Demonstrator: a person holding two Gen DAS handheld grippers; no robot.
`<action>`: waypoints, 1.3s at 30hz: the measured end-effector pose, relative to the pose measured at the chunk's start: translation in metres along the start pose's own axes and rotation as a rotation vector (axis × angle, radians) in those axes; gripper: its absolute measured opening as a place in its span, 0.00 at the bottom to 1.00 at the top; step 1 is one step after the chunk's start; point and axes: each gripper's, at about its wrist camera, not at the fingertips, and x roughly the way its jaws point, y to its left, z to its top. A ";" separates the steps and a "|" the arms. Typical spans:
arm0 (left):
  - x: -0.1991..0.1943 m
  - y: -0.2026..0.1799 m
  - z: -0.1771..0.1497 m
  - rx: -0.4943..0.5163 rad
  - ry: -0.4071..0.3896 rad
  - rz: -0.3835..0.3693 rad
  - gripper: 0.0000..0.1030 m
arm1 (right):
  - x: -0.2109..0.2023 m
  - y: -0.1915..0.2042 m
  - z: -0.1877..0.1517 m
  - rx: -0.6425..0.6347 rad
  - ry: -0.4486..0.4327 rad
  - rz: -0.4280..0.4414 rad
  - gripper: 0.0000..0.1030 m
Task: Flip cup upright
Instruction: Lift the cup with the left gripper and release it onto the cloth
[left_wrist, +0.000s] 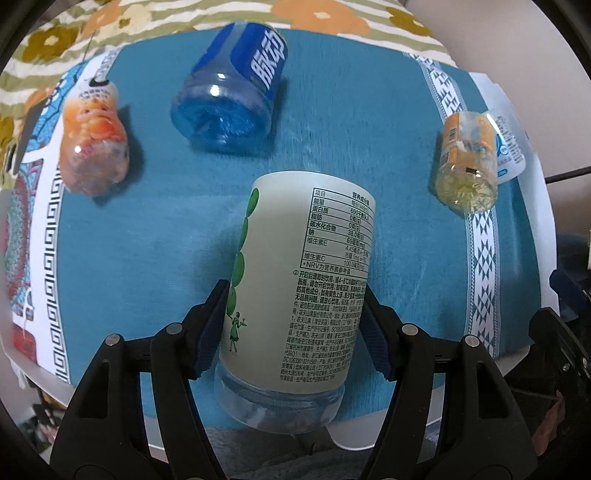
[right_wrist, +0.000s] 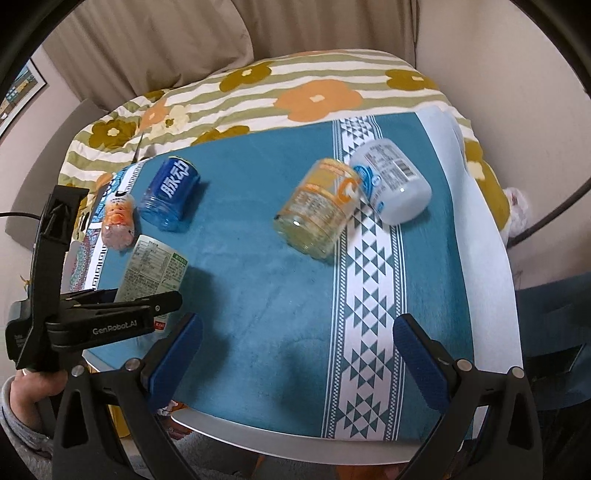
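Note:
My left gripper (left_wrist: 295, 317) is shut on a pale green cup (left_wrist: 299, 280) made from a cut bottle, with a printed label; its clear base points toward the camera. The same cup (right_wrist: 155, 269) shows in the right wrist view, held by the left gripper (right_wrist: 122, 314) at the table's left edge, tilted. My right gripper (right_wrist: 297, 336) is open and empty above the blue cloth near the table's front edge.
Several other bottle cups lie on their sides on the blue cloth (right_wrist: 258, 280): a blue one (left_wrist: 232, 92) (right_wrist: 170, 195), an orange-pink one (left_wrist: 94, 140) (right_wrist: 118, 221), a yellow one (left_wrist: 467, 162) (right_wrist: 319, 206) and a white one (right_wrist: 391, 181). A flowered quilt (right_wrist: 295, 92) lies behind.

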 end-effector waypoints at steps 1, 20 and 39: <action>0.001 0.001 0.001 -0.003 0.004 -0.001 0.69 | 0.001 -0.001 -0.001 0.006 0.004 -0.001 1.00; -0.016 0.018 0.005 0.011 -0.054 -0.023 0.97 | 0.000 0.006 0.000 0.025 -0.003 -0.025 1.00; -0.053 0.050 -0.005 0.028 -0.114 -0.036 0.97 | -0.007 0.042 0.007 -0.011 -0.022 -0.042 0.99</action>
